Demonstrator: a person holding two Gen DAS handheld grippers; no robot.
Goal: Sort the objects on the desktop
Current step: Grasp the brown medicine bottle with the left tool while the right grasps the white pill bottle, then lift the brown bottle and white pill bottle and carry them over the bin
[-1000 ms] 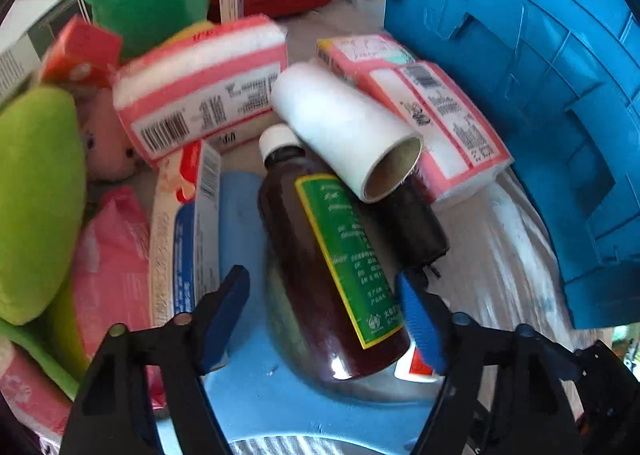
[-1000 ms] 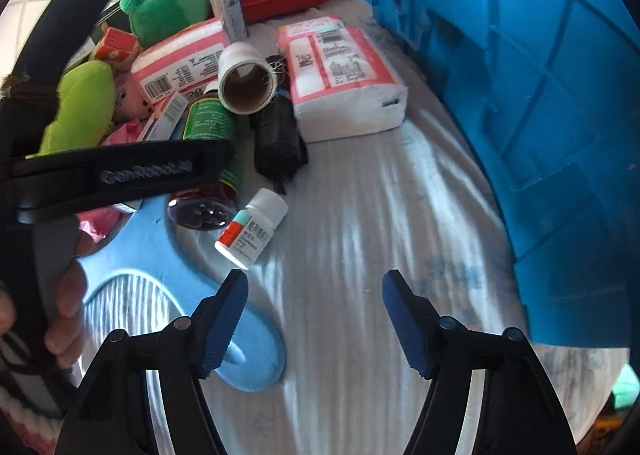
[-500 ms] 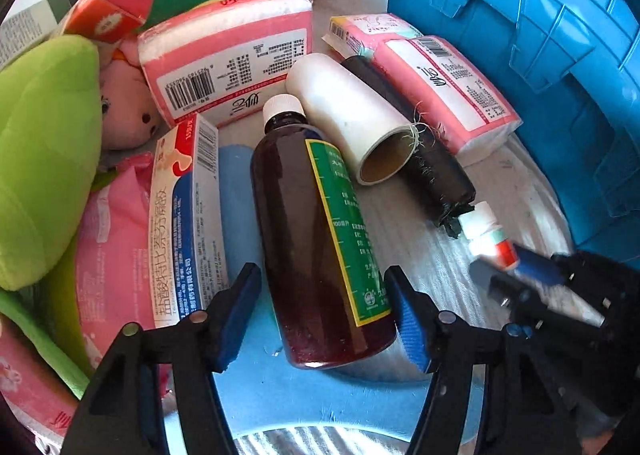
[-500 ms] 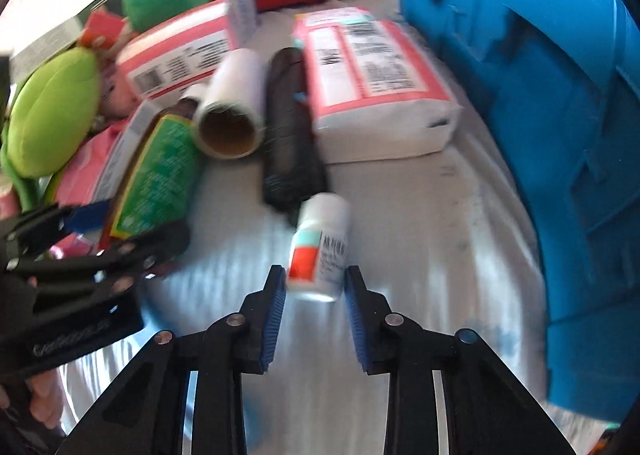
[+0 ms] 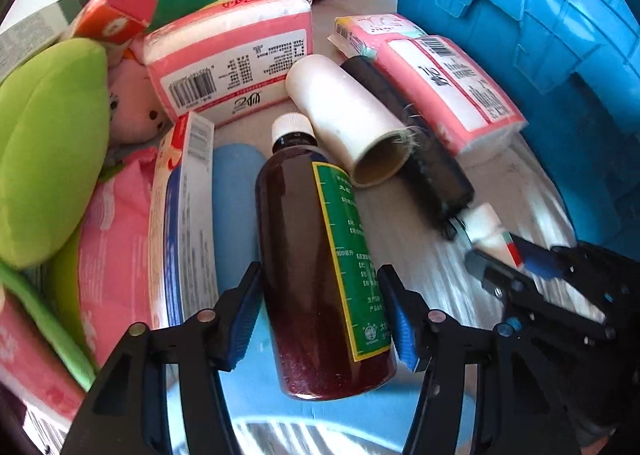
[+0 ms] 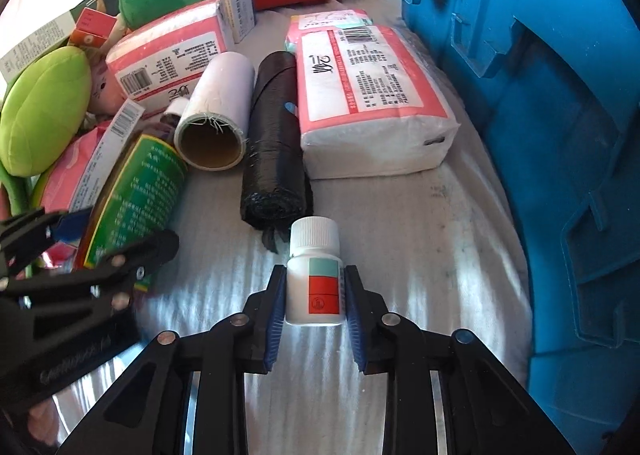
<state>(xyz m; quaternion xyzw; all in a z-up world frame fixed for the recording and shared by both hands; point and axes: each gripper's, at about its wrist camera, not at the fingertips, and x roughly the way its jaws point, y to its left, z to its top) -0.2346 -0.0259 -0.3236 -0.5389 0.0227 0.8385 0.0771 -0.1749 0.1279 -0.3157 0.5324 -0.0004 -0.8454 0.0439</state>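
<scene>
Centre frame, the brown syrup bottle (image 5: 320,267) is glossy, with a smooth green paper label. The small pill bottle (image 6: 315,275) is matt white plastic with a ribbed cap. Tissue packs (image 6: 368,99) wear shiny film. The bin-bag roll (image 6: 276,143) is crinkled black plastic. At right, the blue crate (image 6: 560,135) is hard moulded plastic.

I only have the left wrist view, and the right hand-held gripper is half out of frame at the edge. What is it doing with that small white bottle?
Observer: The right hand-held gripper is closing on the small white pill bottle, which sits between its jaws, pressed on both sides of its body.
Operator: Is the cap inside the grip?
Observer: No, the ribbed white cap sticks out beyond the jaws.
Operator: Anything crowding it ahead?
Observer: The black bag roll ends just beside the cap; I cannot tell whether they touch.
</scene>
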